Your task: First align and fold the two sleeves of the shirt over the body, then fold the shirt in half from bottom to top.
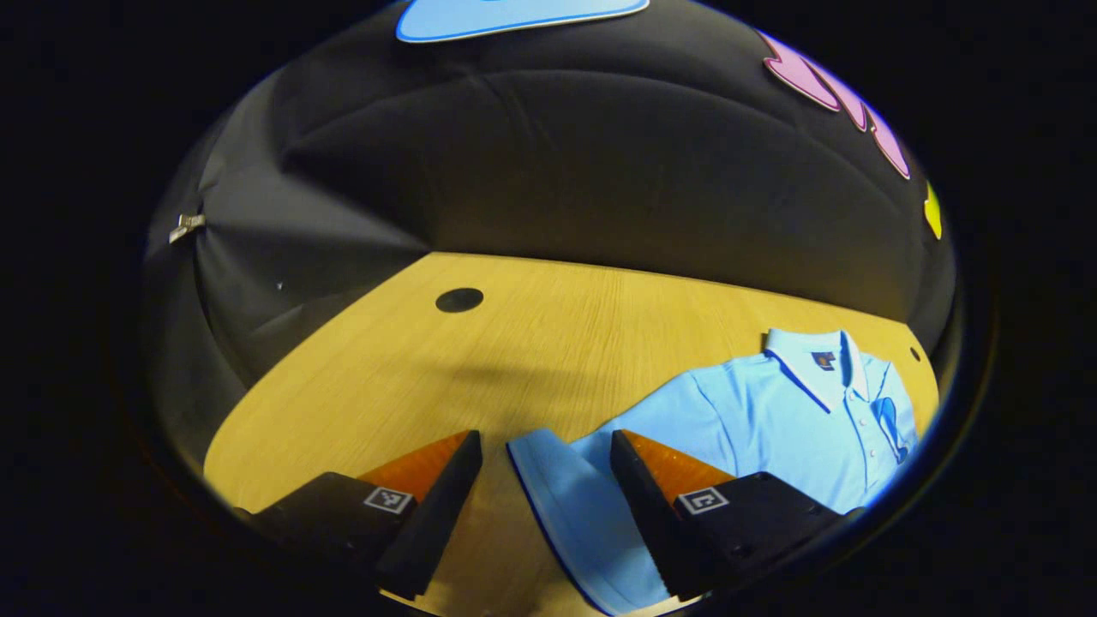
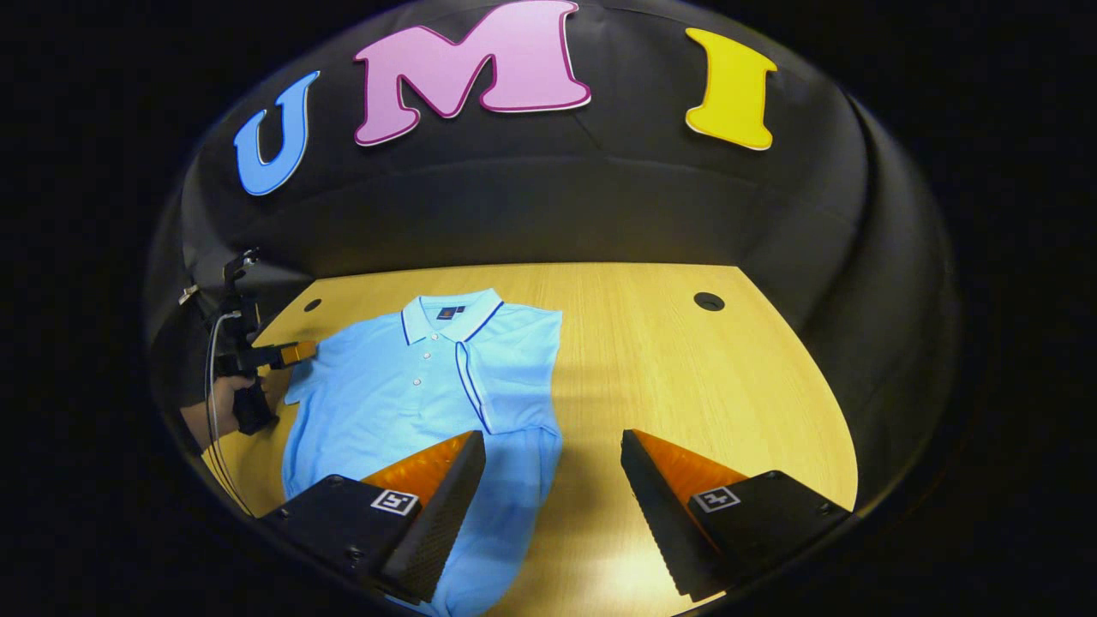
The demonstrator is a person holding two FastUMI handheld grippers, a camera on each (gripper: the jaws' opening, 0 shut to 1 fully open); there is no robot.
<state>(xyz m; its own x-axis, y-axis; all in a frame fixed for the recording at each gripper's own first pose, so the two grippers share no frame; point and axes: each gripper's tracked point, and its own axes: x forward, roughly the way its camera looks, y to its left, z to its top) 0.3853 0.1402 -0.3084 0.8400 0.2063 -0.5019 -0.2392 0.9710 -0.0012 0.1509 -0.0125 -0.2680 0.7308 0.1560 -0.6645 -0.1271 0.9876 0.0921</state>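
Note:
A light blue polo shirt (image 2: 394, 394) lies flat on the wooden table (image 2: 686, 368), collar (image 2: 450, 315) toward the back wall. In the right gripper view, one sleeve (image 2: 514, 368) is folded over the body, its dark-trimmed hem running down the chest. My right gripper (image 2: 553, 437) is open, low over the shirt's lower edge and the bare table beside it. In the left gripper view, the other sleeve (image 1: 574, 506) lies spread out between the open fingers of my left gripper (image 1: 545, 437), not pinched. Farther off, the left gripper (image 2: 287, 354) and the hand (image 2: 224, 403) holding it show at that sleeve.
Round cable holes (image 1: 459, 300) (image 2: 709, 301) sit near the table's back corners. The black cloth wall closes the table at the back and both sides. Bare wood (image 1: 514, 360) stretches away from the shirt's edge.

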